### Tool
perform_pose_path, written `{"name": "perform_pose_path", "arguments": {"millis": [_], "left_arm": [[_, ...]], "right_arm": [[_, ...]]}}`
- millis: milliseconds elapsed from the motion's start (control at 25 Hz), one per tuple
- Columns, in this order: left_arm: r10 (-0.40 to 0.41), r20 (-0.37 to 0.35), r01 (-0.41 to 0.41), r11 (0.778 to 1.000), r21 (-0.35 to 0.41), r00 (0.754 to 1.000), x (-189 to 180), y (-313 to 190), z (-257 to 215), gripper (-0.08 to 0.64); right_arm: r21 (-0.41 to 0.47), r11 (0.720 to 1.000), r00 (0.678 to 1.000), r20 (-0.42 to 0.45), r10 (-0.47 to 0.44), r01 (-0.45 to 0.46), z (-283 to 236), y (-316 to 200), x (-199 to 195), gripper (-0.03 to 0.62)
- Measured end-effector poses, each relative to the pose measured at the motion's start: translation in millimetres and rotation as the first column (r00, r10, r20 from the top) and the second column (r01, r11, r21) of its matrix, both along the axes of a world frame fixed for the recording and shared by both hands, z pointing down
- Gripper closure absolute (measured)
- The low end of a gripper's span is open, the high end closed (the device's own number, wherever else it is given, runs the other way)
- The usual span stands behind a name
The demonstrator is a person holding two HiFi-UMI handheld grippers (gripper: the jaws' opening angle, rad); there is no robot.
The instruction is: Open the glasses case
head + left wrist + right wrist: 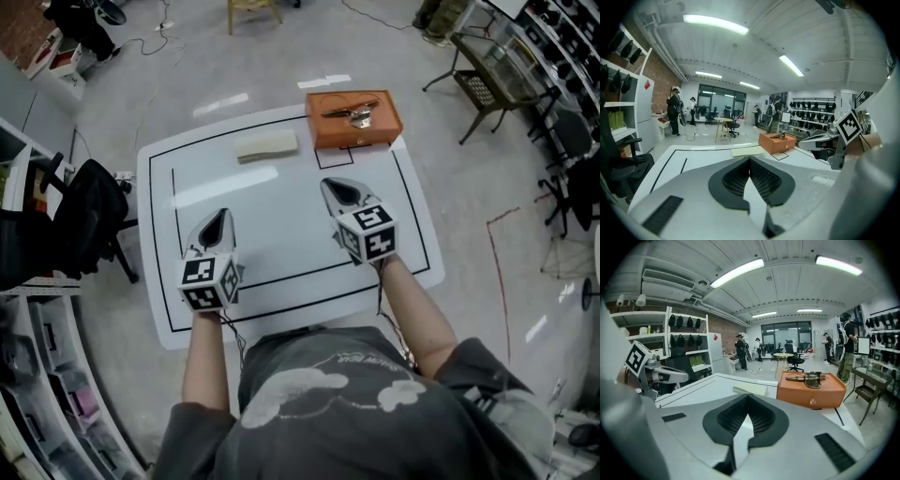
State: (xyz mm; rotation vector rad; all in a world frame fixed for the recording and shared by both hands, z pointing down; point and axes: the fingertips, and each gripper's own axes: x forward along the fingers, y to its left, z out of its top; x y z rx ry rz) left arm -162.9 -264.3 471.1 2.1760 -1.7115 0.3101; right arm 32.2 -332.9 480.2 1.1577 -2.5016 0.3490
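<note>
A pale cream oblong case point(267, 145) lies closed at the back of the white table point(159, 281), left of an orange box point(353, 120) with a brown and metal item on top. Both show in the left gripper view as the cream case point(747, 150) and the orange box point(777, 142), and in the right gripper view as the cream case point(750, 390) and the orange box point(811, 390). My left gripper point(218, 225) point(750, 159) hovers shut and empty over the table's front left. My right gripper point(339, 190) point(748, 397) is shut and empty, nearer the orange box.
Black lines mark a rectangle on the table top. A black office chair point(89, 220) stands close to the table's left edge, with shelving behind it. A metal-frame chair point(487, 84) stands at the back right. People stand far off in the room.
</note>
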Motion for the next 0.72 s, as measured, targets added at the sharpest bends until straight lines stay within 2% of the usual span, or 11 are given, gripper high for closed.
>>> {"name": "perform_pose_path", "arguments": {"millis": [280,440,600,720], "left_arm": [[0.057,0.028,-0.056,0.998,-0.038,0.998,-11,-58,10,0.557],[0.055,0.000,-0.054,0.996,-0.067,0.999,-25,-90,14,0.557],[0.117,0.054,-0.111,0.988,-0.103,0.992,-28,-122,31,0.557],[0.141,0.054,-0.132,0.980,-0.151,0.988,-25,-134,52,0.557]], "right_arm": [[0.018,1.000,0.998,-0.054,-0.022,0.023,-4,-54,-35,0.592],[0.001,0.999,0.993,-0.111,-0.048,0.048,2,-79,-48,0.592],[0.006,0.997,0.984,-0.166,-0.072,0.074,1,-106,-63,0.592],[-0.020,0.996,0.976,-0.200,-0.090,0.088,7,-114,-71,0.592]]}}
